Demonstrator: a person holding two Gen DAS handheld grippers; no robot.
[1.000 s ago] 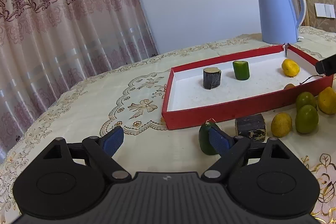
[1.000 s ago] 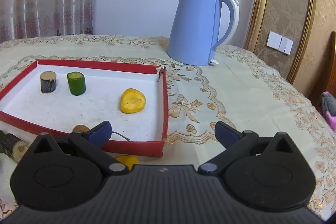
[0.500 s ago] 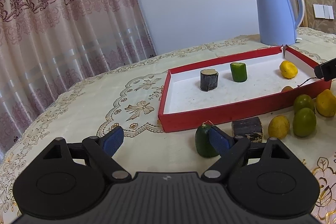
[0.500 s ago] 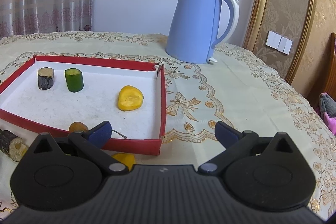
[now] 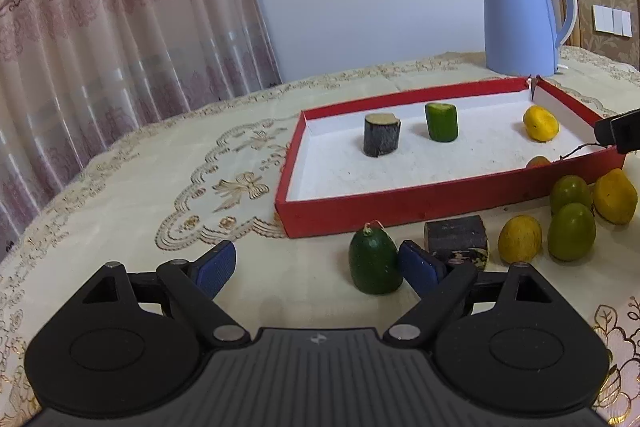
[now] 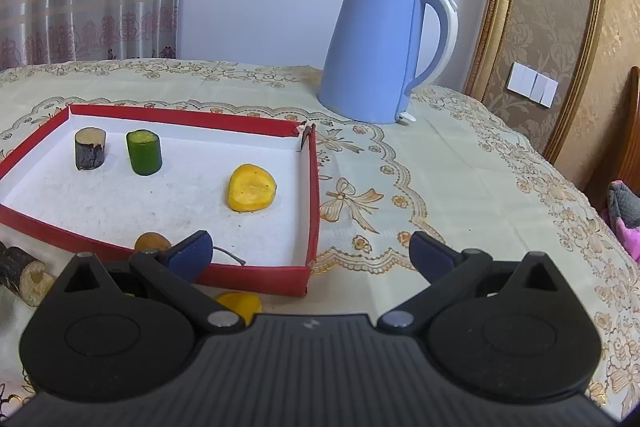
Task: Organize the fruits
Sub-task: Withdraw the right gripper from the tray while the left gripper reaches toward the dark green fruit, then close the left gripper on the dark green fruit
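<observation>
Cream cloth covered the worktop (image 5: 132, 211), where the left hand-held gripper (image 5: 316, 265) hung wide apart beside a green fruit (image 5: 375, 258), seemingly lined up to lift it into the red tray (image 5: 436, 197). Over the tray's corner, the right hand-held gripper (image 6: 310, 251) gaped empty, likely waiting.

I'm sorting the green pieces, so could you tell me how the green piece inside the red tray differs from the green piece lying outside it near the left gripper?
The green cylinder stands in the red tray; the green domed piece sits on the tablecloth outside.

The cylinder has a flat cut top; the domed piece is rounded, with a stem.

The domed piece looks darker.

Both stand upright, ungripped.
</observation>
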